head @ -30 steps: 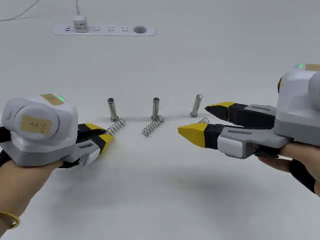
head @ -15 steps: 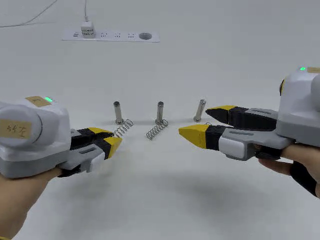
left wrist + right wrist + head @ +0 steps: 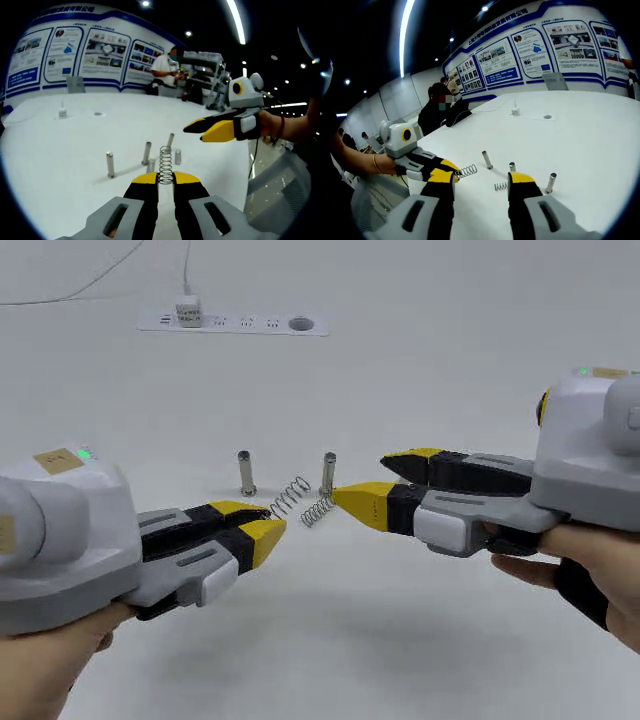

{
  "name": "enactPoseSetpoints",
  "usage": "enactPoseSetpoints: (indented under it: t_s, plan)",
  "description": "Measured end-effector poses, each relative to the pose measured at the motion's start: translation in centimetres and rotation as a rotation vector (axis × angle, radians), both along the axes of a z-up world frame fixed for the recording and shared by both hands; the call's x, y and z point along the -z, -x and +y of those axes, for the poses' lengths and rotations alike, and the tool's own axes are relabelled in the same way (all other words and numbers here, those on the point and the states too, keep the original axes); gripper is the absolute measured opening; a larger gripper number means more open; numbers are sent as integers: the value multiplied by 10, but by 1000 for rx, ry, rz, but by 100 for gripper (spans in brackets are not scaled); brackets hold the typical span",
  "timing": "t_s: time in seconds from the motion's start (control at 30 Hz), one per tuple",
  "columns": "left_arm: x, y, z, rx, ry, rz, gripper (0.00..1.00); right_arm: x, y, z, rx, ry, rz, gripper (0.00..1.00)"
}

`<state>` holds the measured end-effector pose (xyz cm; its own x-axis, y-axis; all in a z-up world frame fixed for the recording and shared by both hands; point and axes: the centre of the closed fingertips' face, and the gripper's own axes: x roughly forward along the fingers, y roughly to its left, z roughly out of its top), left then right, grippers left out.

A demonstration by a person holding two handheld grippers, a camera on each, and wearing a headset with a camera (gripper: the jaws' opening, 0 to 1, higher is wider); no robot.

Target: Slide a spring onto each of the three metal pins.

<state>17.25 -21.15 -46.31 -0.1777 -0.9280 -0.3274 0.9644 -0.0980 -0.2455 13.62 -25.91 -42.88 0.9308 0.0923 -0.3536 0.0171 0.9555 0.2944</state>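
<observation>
Steel job, first step: pinching one spring (image 3: 165, 159) in left tool (image 3: 165, 176) tips, up off the surface (image 3: 350, 640), near the three pins (image 3: 512, 166). Holding right tool (image 3: 481, 176) spread wide, empty. Next: point spring at a pin, slide it on.

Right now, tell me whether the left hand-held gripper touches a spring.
Touching: the left gripper view shows the spring pinched between the tips of the left hand-held gripper.

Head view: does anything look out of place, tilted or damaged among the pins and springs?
Nothing looks damaged. A loose spring lies on its side by the middle pin, not on it. The left tongs grip a second spring by one end, so it sticks out at a slant.
</observation>
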Motion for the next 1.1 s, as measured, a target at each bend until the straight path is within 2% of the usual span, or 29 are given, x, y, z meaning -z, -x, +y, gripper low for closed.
enactPoseSetpoints:
  t_s: [0.3, 0.47, 0.53, 0.63, 0.97, 1.1]
  plan:
    - [-12, 15, 0, 57, 65, 28, 10, -2, -4, 15, -38, -58, -17, 35]
    - [-15, 22, 0, 80, 82, 44, 10, -3, -5, 20, -48, -89, -27, 32]
    - [-18, 25, 0, 88, 102, 62, 10, -3, -5, 21, -52, -98, -26, 31]
    - [-22, 27, 0, 94, 119, 81, 10, -4, -5, 24, -57, -120, -31, 30]
    - [-32, 33, -1, 111, 163, 105, 10, -13, -6, 27, -49, -236, -77, 23]
    - [-38, 34, -1, 118, 187, 109, 10, -15, -6, 29, -57, -256, -81, 18]
